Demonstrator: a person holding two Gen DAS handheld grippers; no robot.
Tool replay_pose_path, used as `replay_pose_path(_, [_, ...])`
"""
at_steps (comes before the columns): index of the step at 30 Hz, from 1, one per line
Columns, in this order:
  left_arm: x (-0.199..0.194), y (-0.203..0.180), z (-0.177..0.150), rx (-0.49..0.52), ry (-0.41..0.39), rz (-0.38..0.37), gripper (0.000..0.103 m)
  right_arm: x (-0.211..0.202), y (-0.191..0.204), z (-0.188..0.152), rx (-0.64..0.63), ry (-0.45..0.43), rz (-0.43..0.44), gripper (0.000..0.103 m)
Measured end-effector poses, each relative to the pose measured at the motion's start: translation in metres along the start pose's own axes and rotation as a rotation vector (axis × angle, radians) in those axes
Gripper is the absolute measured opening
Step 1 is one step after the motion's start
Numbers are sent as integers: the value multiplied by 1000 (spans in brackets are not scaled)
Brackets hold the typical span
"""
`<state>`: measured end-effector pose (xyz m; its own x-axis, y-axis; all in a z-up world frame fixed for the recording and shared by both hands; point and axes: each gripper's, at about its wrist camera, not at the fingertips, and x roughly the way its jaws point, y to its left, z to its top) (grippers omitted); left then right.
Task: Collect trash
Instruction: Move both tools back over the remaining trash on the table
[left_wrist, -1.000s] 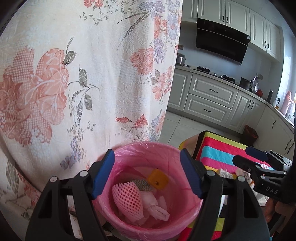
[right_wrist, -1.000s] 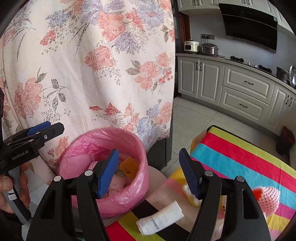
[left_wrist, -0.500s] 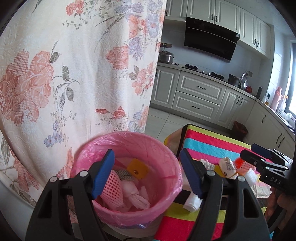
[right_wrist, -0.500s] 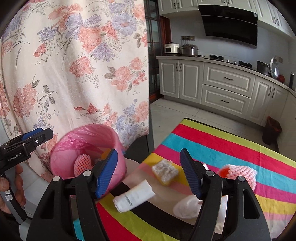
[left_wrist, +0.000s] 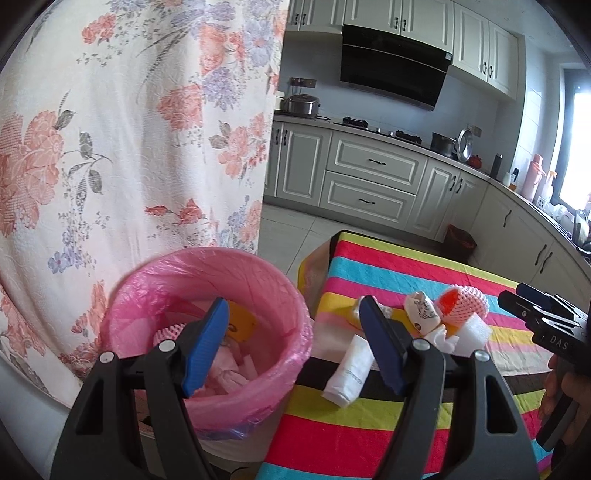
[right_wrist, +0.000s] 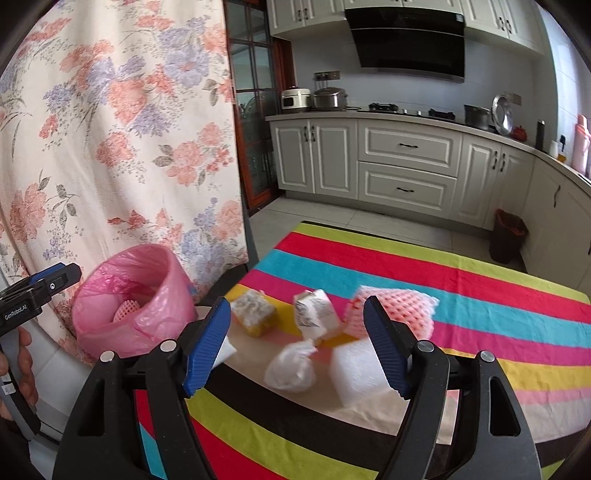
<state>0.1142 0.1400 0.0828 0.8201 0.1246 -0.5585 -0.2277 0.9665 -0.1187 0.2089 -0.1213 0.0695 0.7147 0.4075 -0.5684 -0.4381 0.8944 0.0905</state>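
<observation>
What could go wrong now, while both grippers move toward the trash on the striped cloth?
1. The right gripper, empty and opening, faces a tight cluster: closing on the white foam block may also catch the crumpled plastic bag.
2. The pink-lined bin stands beside the table's edge; a nudge might tip it.

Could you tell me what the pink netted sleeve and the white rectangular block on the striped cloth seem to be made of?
Pink netted sleeve: likely soft foam mesh, matte, with open diamond holes. White rectangular block: apparently foam sheet, dull, faintly pebbled, with soft edges.
</observation>
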Motion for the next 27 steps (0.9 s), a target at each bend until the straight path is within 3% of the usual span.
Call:
replay_pose_path(10, [16,-37,-10,51,39,-51,71,-6,-45,-25,59,25,-57,71])
replay_pose_path(27, [40,-91,-23,129,91,-119,71,-1,-85,-53,112,60,-91,75])
